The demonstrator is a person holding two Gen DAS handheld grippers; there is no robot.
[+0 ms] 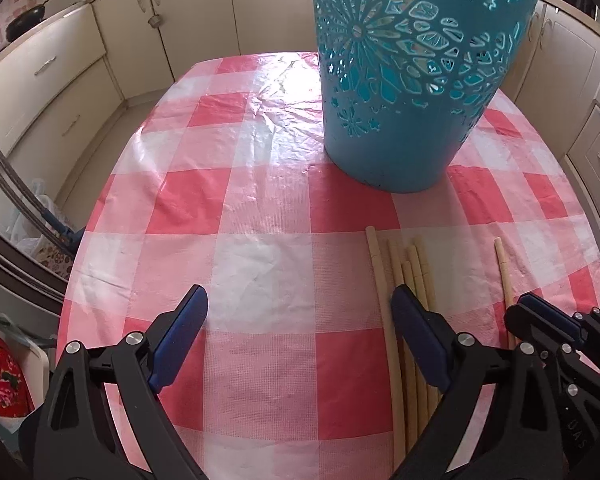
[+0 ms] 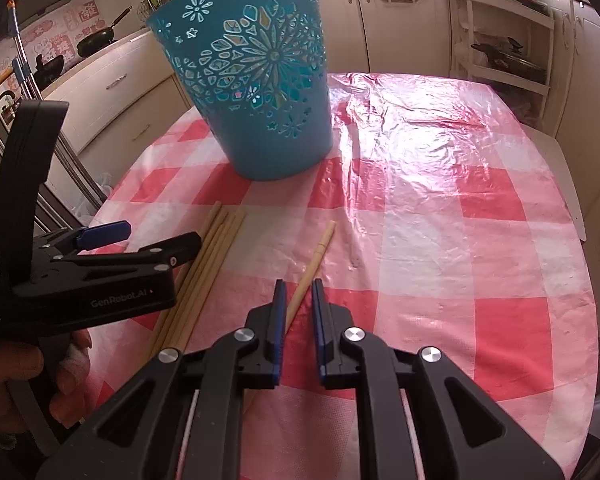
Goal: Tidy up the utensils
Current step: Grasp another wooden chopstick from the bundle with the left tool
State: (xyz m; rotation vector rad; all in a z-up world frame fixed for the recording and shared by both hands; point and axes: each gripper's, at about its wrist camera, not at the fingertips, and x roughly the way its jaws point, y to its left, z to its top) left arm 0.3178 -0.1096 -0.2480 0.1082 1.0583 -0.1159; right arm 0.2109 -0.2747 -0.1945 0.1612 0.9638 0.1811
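Left gripper (image 1: 300, 312) spread wide above the checked tablecloth (image 1: 236, 208), holding nothing. Right gripper (image 2: 299, 294) narrowed around a single chopstick (image 2: 315, 254), pads not clearly touching it. Chopstick bundle (image 2: 208, 256) lies near the teal basket (image 2: 260, 80).

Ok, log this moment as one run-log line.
left gripper: open, empty | right gripper: open around single chopstick | chopstick bundle: on table | basket: upright

The basket (image 2: 256, 80) stands on the table (image 2: 460, 240), ahead and left of the right gripper (image 2: 299, 292). The bundle of chopsticks (image 2: 204, 264) lies to its left. A single chopstick (image 2: 314, 258) extends forward from between its fingers.
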